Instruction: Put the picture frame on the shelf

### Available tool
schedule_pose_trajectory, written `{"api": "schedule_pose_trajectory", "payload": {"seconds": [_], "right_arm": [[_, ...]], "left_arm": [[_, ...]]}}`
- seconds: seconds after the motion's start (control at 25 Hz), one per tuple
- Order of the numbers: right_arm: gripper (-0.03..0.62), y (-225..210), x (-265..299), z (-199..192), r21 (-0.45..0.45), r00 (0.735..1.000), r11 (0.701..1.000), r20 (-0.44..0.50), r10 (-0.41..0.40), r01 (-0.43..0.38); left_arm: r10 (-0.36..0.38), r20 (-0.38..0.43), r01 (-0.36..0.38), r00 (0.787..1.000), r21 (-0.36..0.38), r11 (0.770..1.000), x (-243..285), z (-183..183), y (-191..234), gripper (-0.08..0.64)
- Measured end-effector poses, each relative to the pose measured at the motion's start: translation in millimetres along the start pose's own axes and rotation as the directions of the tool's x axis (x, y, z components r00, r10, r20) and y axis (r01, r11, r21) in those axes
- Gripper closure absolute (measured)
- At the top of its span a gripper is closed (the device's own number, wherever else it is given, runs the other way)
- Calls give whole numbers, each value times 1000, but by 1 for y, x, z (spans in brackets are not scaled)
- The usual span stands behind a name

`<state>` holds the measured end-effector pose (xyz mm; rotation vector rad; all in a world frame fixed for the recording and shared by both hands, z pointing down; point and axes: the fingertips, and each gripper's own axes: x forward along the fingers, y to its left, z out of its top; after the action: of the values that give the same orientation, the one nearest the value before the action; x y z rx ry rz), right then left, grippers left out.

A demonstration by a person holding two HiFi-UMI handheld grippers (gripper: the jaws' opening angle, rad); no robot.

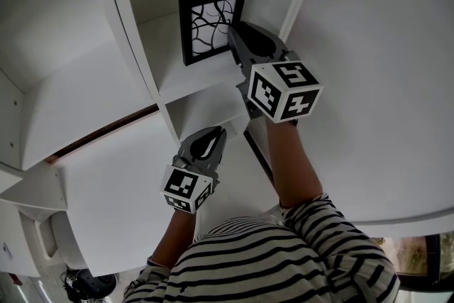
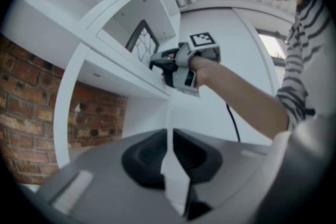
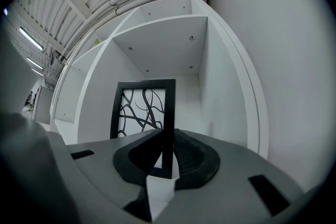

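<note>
Two grippers noted. The right gripper (image 3: 167, 157) clamps the right edge of the black rectangular picture frame (image 3: 143, 113), upright inside a white shelf (image 3: 157, 44) compartment. The left gripper (image 2: 170, 152) has its jaws pressed together, empty.

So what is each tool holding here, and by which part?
The right tool clamps the picture frame by its right-hand vertical bar. The left tool is shut with nothing between its jaws.

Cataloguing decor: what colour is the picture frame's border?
Black border on the picture frame; clearest in the right gripper view.
</note>
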<state>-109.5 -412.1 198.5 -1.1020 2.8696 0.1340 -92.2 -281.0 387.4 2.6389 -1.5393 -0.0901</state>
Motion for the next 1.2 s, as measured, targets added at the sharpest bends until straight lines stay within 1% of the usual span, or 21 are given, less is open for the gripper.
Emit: {"api": "schedule_pose_trajectory", "payload": {"seconds": [0.28, 0.68, 1.2], "right_arm": [[531, -2, 1, -3, -3, 1000, 1000, -27, 15, -15], [531, 1, 0, -1, -22, 1000, 1000, -18, 21, -21], [531, 0, -3, -2, -16, 1000, 999, 0, 29, -29]], "left_arm": [[-3, 10, 3, 1000, 0, 1000, 2, -2, -2, 523], [-5, 27, 5, 1000, 0, 1000, 0, 1, -2, 523], [-10, 29, 9, 1000, 2, 1000, 2, 1, -2, 523]]}}
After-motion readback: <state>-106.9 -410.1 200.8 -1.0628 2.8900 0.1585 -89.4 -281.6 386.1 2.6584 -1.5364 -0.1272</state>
